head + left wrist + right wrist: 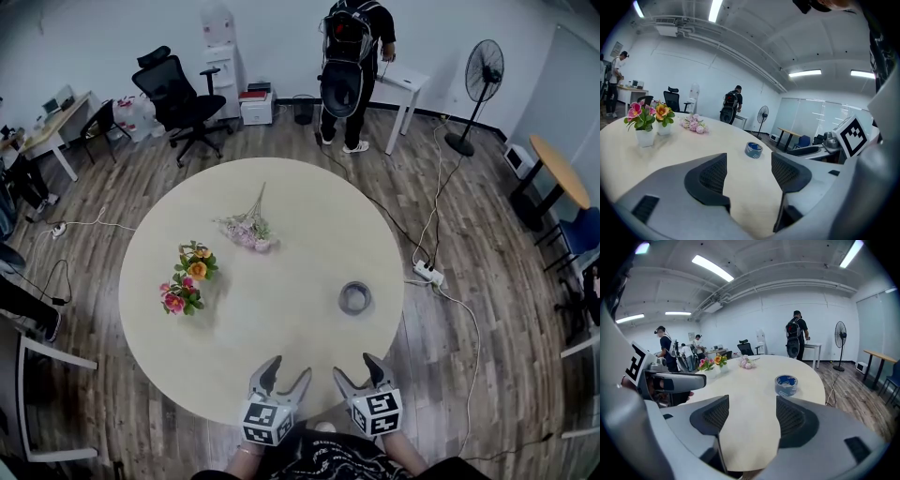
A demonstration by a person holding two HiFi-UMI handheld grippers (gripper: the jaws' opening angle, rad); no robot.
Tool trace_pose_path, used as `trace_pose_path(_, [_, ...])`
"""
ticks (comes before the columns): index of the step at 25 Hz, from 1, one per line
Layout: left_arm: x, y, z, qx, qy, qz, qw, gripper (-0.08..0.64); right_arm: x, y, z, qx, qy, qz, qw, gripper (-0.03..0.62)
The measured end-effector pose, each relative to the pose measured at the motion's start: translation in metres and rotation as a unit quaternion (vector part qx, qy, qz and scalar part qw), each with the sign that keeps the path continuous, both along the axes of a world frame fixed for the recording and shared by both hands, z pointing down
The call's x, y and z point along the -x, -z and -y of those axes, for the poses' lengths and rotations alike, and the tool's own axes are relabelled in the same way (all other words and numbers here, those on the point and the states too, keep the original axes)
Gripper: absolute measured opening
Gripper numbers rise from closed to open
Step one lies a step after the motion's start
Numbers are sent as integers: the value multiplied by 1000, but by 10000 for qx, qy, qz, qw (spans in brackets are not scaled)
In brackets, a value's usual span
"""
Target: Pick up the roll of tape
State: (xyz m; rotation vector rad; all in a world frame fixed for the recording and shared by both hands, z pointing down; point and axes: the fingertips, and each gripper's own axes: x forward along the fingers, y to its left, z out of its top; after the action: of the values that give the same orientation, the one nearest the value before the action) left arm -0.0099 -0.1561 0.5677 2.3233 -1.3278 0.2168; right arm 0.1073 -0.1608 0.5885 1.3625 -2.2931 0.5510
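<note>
The roll of tape [355,298] is grey with a blue core and lies flat on the round beige table [281,281], right of centre. Both grippers hover at the near edge, well short of it. My left gripper [285,373] is open and empty; its view has the roll of tape [753,150] ahead, slightly right. My right gripper [356,368] is open too, with nothing between its fingers; its view shows the roll of tape [786,385] ahead, just beyond the right jaw.
Two small pots of orange and pink flowers [187,278] stand on the table's left. A pale pink bouquet [247,228] lies toward the far side. A person with a backpack [349,66] stands beyond, near a white desk and a fan [476,94]. A power strip [428,273] lies on the floor.
</note>
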Motion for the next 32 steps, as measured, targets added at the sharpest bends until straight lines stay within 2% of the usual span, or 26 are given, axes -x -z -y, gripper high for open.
trace_pose_path(3, [8, -1, 7, 3, -3, -15, 10000, 298, 1, -4, 11, 58, -105, -154, 9998, 314])
trace_pose_path(10, [28, -6, 14, -8, -139, 14, 9999, 298, 9, 0, 36, -53, -466, 29, 9989, 314])
trace_pose_path(15, [39, -6, 22, -4, 3, -2, 10000, 298, 16, 6, 53, -113, -352, -26, 9993, 314])
trace_pose_path(27, [37, -1, 27, 47, 611, -101, 9981, 298, -49, 18, 136, -73, -649, -60, 9978, 305])
trace_pose_path(32, [41, 0, 34, 52, 786, -46, 9969, 298, -60, 2, 184, 98, -460, -323, 9984, 288])
